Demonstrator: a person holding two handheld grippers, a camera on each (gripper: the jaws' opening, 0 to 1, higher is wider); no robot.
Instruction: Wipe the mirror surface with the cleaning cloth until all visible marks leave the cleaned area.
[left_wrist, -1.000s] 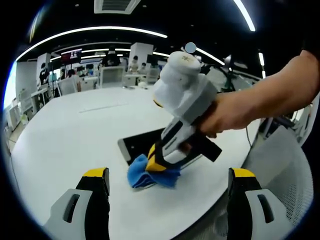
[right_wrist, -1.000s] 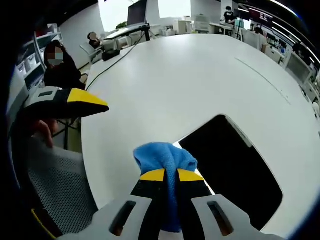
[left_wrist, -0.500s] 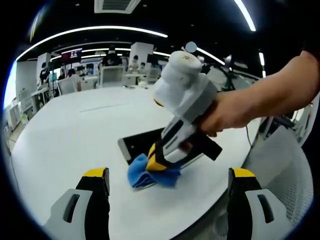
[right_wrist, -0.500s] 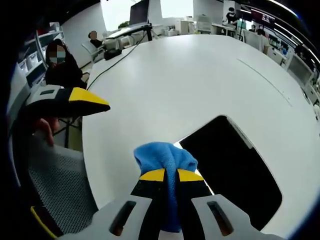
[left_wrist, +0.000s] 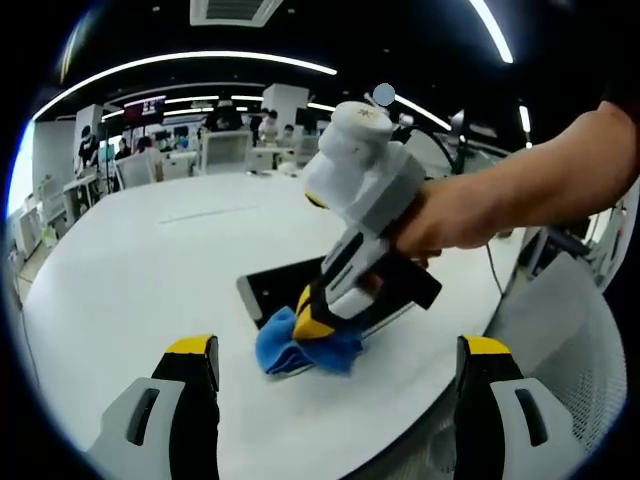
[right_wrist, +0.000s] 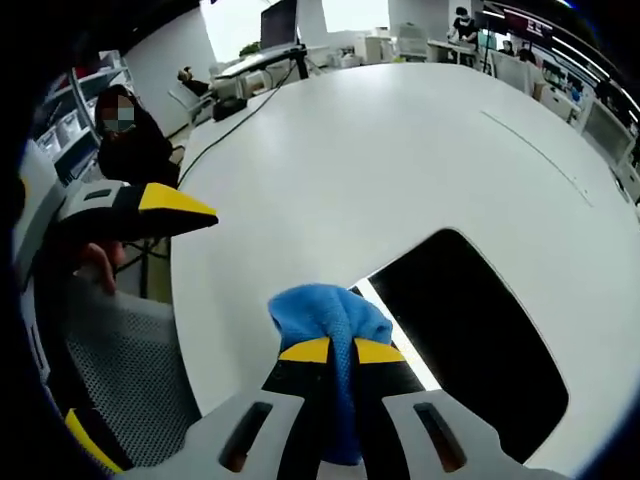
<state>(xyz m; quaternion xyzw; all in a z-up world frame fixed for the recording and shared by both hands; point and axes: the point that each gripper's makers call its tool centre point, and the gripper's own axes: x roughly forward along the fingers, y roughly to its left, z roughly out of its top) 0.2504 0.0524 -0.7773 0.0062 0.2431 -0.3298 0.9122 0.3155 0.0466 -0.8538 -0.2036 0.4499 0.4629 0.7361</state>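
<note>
A dark rectangular mirror (right_wrist: 470, 335) with a pale rim lies flat on the round white table (right_wrist: 380, 160). My right gripper (right_wrist: 342, 350) is shut on a bunched blue cloth (right_wrist: 325, 312), which rests at the mirror's near corner. In the left gripper view the right gripper (left_wrist: 318, 322), held by a hand, presses the blue cloth (left_wrist: 290, 347) onto the near end of the mirror (left_wrist: 275, 288). My left gripper (left_wrist: 335, 350) hangs open above the table edge, short of the cloth, holding nothing; one of its yellow-tipped fingers (right_wrist: 165, 205) appears at left in the right gripper view.
A grey mesh chair (right_wrist: 120, 370) stands by the table's near edge. A black cable (right_wrist: 245, 105) trails over the far left of the table. Desks, monitors and seated people (right_wrist: 125, 130) fill the room beyond.
The right gripper has tilted and shifted slightly with the cloth at the mirror's corner; the right view has moved a little. The left gripper stays put.
</note>
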